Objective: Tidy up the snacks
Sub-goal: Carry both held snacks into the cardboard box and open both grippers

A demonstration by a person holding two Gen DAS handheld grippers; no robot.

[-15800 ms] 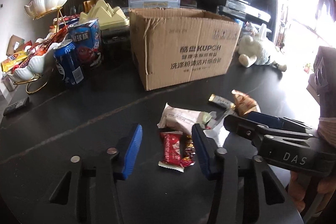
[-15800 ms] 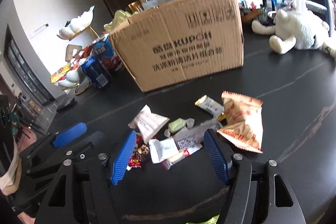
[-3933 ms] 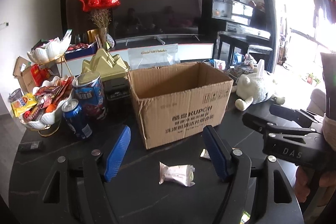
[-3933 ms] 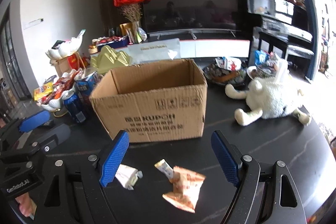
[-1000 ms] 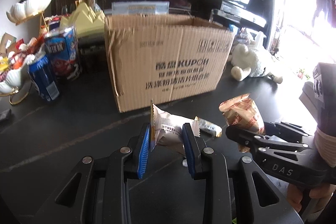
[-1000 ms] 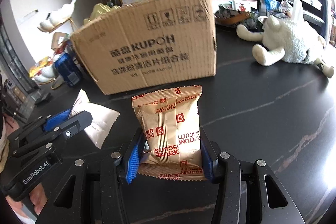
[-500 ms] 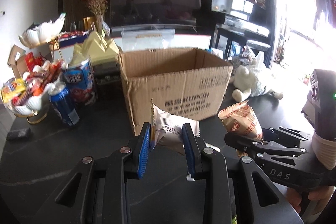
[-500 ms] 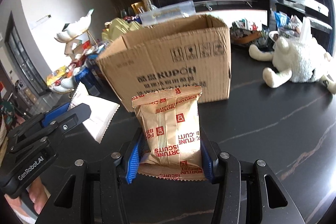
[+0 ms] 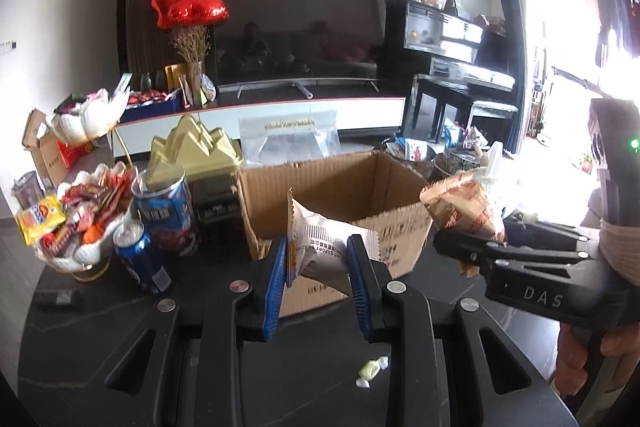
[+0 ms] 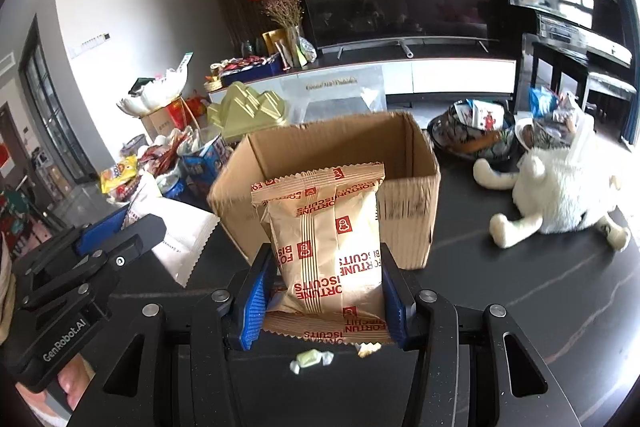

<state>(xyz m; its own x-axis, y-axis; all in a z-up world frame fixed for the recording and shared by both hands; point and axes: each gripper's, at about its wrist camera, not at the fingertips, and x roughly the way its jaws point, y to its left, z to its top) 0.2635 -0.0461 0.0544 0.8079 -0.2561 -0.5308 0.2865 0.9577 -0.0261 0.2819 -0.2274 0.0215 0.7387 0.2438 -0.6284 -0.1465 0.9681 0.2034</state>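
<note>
My left gripper (image 9: 318, 259) is shut on a white snack packet (image 9: 320, 247), held upright above the dark table in front of the open cardboard box (image 9: 344, 179). My right gripper (image 10: 324, 279) is shut on a tan fortune biscuits bag (image 10: 324, 239), raised just before the same box (image 10: 332, 151). In the left wrist view the right gripper's black body shows at the right with the tan bag (image 9: 464, 207). In the right wrist view the left gripper and its white packet (image 10: 180, 243) sit at the left. A small green candy (image 9: 372, 377) lies on the table below.
A shell-shaped bowl of snacks (image 9: 76, 223), a blue can (image 9: 142, 259) and a blue tin (image 9: 166, 211) stand left of the box. A white plush toy (image 10: 560, 187) lies to the right. A gold box (image 9: 196, 147) stands behind. A small remote (image 9: 56, 297) lies at the left edge.
Both grippers have risen with their packets; the box's open top and inside now show, where a second ago only its front face was seen.
</note>
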